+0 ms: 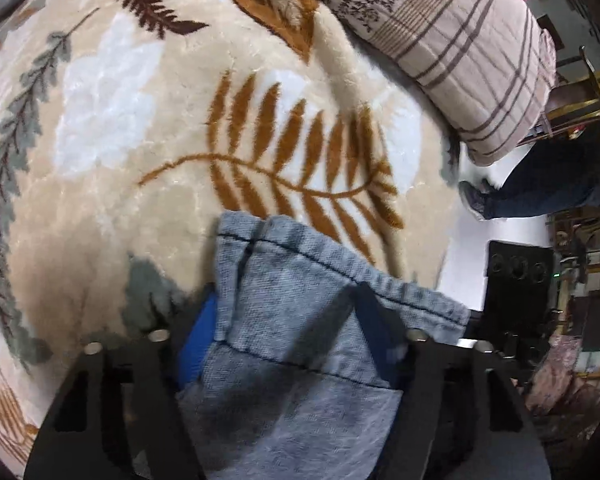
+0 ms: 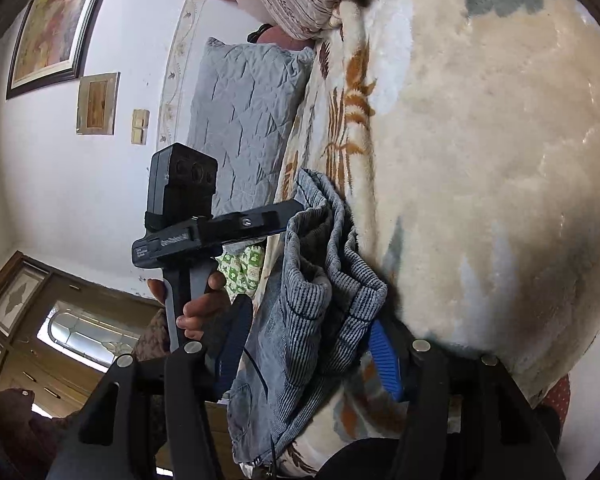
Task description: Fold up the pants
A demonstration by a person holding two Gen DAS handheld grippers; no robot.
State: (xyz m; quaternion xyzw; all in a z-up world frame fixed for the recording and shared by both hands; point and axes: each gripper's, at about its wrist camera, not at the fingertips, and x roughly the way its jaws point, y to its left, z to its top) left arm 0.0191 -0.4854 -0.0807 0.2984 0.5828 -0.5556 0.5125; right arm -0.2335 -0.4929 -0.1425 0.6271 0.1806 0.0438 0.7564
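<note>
Grey-blue denim pants (image 1: 300, 320) lie bunched at the near edge of a plush cream blanket (image 1: 112, 184) printed with fern leaves, their stitched hem spread between the fingers of the left gripper (image 1: 288, 312), which clamps the cloth. The right gripper (image 2: 308, 344) is likewise closed on a gathered fold of the pants, blue pads (image 2: 386, 360) pressing both sides. A hand (image 2: 198, 304) holds the left gripper's handle. A striped pillow (image 1: 460, 48) sits at the blanket's far edge.
</note>
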